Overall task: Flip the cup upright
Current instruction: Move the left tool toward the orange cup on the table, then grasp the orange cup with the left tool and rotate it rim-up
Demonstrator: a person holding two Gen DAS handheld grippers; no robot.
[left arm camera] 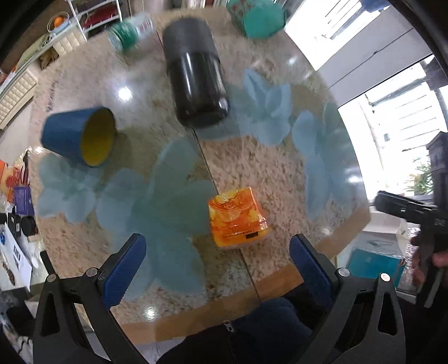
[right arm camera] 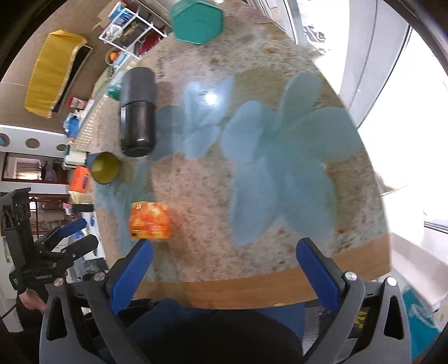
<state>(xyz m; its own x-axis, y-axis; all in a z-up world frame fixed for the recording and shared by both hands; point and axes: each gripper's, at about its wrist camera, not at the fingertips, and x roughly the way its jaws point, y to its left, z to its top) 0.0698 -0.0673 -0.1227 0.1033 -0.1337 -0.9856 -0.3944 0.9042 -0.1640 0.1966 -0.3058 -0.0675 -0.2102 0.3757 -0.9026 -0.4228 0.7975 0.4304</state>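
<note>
A blue cup (left arm camera: 75,134) with a yellow inside lies on its side at the left of the round table, its mouth facing right and toward me. It also shows small in the right wrist view (right arm camera: 105,167), at the table's left edge. My left gripper (left arm camera: 217,252) is open and empty, high above the table's near part, well short of the cup. My right gripper (right arm camera: 224,259) is open and empty above the near edge of the table. The left gripper shows in the right wrist view (right arm camera: 75,233) at far left.
A tall black flask (left arm camera: 196,75) stands behind the middle of the table (left arm camera: 280,179). An orange packet (left arm camera: 238,221) lies near the front. A teal hexagonal box (left arm camera: 256,16) and a green-capped jar (left arm camera: 128,32) sit at the far side. A person's legs are below the near edge.
</note>
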